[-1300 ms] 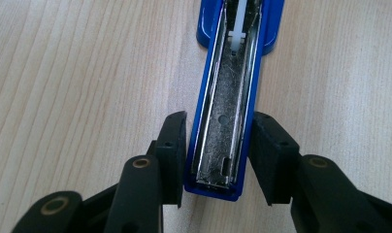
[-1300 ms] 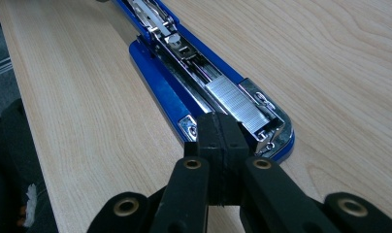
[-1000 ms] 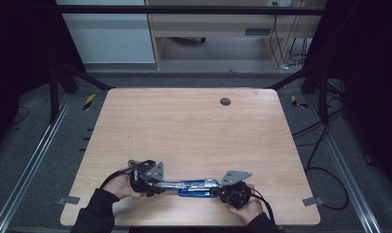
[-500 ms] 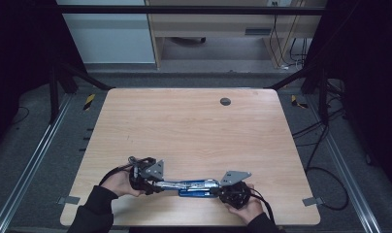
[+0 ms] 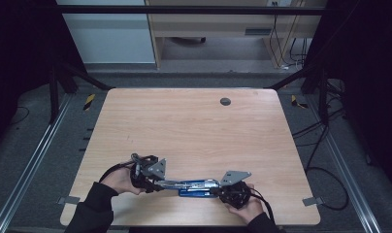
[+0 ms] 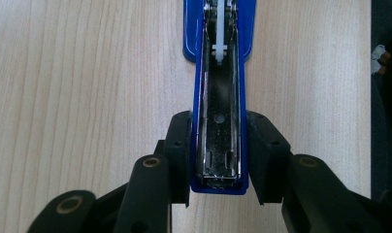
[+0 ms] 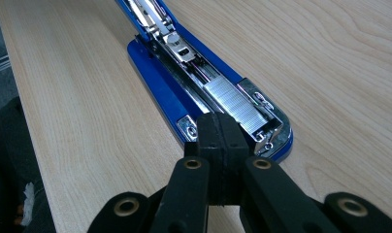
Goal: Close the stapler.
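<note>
A blue stapler lies opened out flat near the table's front edge, its metal insides facing up. My left gripper holds the end of the stapler's long blue arm. Its jaws have just been closing, with that arm between them, and in the left gripper view the left gripper has its pads against both sides of the arm. My right gripper is shut with nothing in it. In the right gripper view the right gripper sits at the stapler's front end, beside a strip of staples in the magazine.
The wooden table has a dark round grommet near its far edge. Metal rails run along both sides of the table, and cables lie on the floor to the right. A sleeve shows at the left of the right gripper view.
</note>
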Motion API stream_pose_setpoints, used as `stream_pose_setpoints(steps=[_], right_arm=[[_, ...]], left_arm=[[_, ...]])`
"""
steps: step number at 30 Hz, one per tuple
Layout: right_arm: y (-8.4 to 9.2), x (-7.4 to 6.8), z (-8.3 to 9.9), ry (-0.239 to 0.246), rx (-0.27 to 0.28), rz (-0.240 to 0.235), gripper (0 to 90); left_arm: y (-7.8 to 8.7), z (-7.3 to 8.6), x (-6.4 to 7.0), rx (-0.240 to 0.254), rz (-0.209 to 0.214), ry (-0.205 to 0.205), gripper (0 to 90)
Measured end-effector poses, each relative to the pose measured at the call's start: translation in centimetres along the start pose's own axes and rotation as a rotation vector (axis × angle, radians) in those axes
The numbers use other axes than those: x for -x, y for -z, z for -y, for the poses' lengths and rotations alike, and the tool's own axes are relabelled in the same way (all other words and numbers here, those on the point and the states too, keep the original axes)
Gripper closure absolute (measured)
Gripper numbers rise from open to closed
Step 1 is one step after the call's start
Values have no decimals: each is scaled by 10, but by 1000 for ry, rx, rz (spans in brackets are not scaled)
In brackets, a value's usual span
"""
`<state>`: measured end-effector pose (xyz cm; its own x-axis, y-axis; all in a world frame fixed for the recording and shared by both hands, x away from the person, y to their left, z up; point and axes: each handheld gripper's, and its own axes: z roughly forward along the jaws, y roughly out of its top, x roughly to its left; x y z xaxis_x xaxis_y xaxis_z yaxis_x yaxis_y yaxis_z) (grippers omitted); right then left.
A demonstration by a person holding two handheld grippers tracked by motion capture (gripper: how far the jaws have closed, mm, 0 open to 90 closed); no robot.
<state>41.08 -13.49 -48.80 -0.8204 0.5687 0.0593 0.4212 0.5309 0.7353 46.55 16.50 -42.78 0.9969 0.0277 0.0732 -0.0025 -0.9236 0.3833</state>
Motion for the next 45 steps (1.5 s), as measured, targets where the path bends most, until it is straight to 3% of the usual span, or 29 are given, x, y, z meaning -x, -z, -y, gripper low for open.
stream_pose_setpoints(steps=[10, 23, 28, 32, 43, 45], right_arm=[[0, 0, 0, 4, -1, -7, 900], [0, 0, 0, 7, 0, -6, 900], [0, 0, 0, 7, 1, -7, 900], [0, 0, 0, 8, -1, -9, 900], [0, -2, -2, 20, -13, -9, 900], [2, -4, -5, 32, 25, -26, 900]], left_arm=[[7, -13, 1, -56, -8, -49, 656], [12, -30, 1, -128, -1, -44, 656], [18, -40, 2, -120, -4, -58, 656], [19, -45, 2, -146, -3, -58, 656], [19, -48, 2, -161, -2, -59, 657], [19, -48, 2, -163, -2, -59, 657]])
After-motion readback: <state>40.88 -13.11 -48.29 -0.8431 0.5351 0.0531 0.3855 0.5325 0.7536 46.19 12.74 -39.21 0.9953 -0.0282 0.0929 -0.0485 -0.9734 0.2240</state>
